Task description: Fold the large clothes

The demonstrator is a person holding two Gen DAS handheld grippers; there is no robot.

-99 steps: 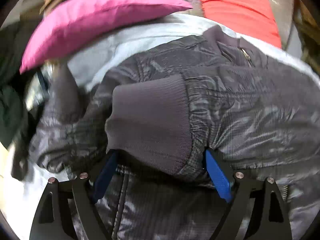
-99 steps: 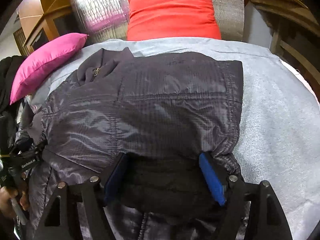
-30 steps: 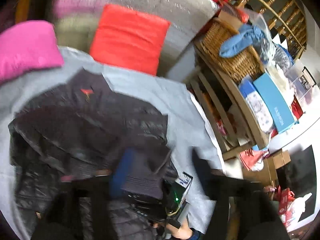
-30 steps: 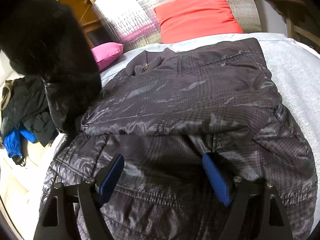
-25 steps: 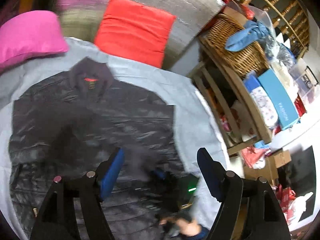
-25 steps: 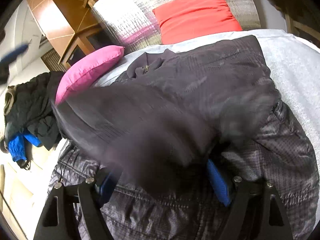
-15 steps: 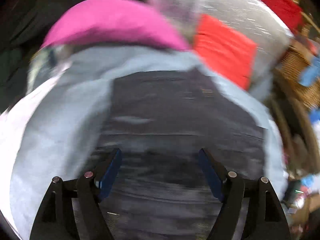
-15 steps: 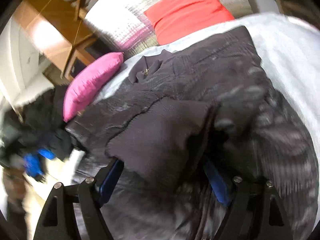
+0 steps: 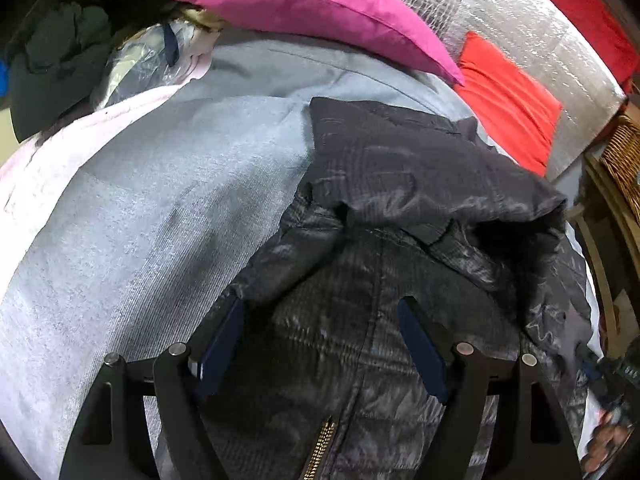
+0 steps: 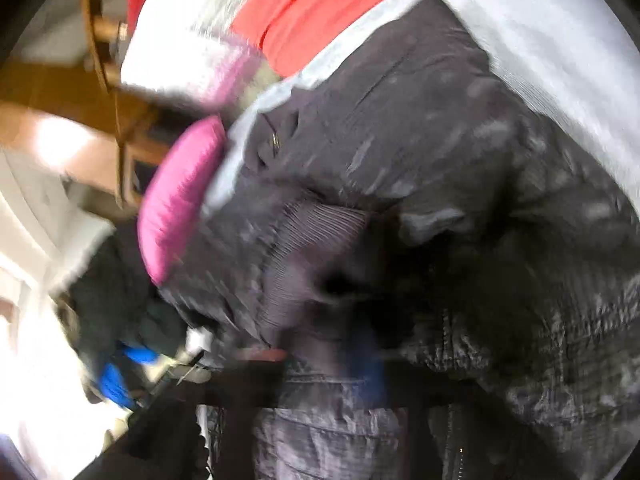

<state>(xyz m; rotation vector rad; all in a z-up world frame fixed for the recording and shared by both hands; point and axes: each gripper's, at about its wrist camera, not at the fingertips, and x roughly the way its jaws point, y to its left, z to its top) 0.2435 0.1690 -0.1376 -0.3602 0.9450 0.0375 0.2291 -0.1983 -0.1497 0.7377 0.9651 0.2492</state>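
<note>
Now the left gripper point(image 9: 320, 344) is spread wide over the dark jacket point(image 9: 400, 208), while the right gripper point(image 10: 324, 360) is pinching its ribbed cuff point(image 10: 308, 248).

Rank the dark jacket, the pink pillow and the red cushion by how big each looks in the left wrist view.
1. dark jacket, though it lies nearest the camera, which enlarges it.
2. pink pillow.
3. red cushion, farther back and partly hidden behind the pillow, so its true size is unsure.
</note>
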